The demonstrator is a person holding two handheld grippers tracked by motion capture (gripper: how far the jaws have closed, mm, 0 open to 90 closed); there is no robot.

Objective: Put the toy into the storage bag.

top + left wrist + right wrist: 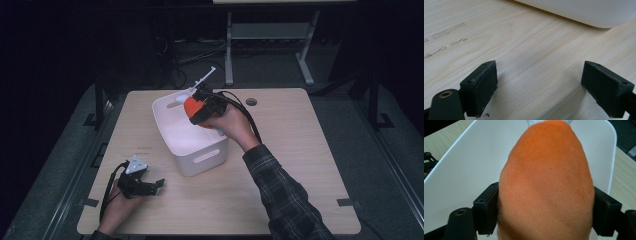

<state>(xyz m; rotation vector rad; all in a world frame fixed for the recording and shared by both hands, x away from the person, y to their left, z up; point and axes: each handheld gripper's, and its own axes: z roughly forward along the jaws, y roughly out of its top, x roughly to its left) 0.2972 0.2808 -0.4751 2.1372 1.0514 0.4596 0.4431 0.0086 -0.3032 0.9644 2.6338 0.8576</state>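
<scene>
Right tool (199, 106) first: we are clamping its two black jaws on the flanks of an orange plush toy (546, 185), one jaw pressed into each side, and we are holding it over the open white bin (200, 155). From this tool the toy's long axis is running straight ahead, away from the jaws, with a white tip at the far end, and the bin's hollow is lying directly beneath and beyond that tip. That is the relation our coming move turns on, we judge: the toy is already above the mouth, so the way in is down and slightly forward, with the bin walls flanking it on both sides.

Our left tool (539, 82) is resting low over the surface (529, 50), its jaws wide apart with nothing between them, and the bin's outer wall is lying ahead of it and well apart. For this drop the right hand (232, 125) is the nearer one.
</scene>
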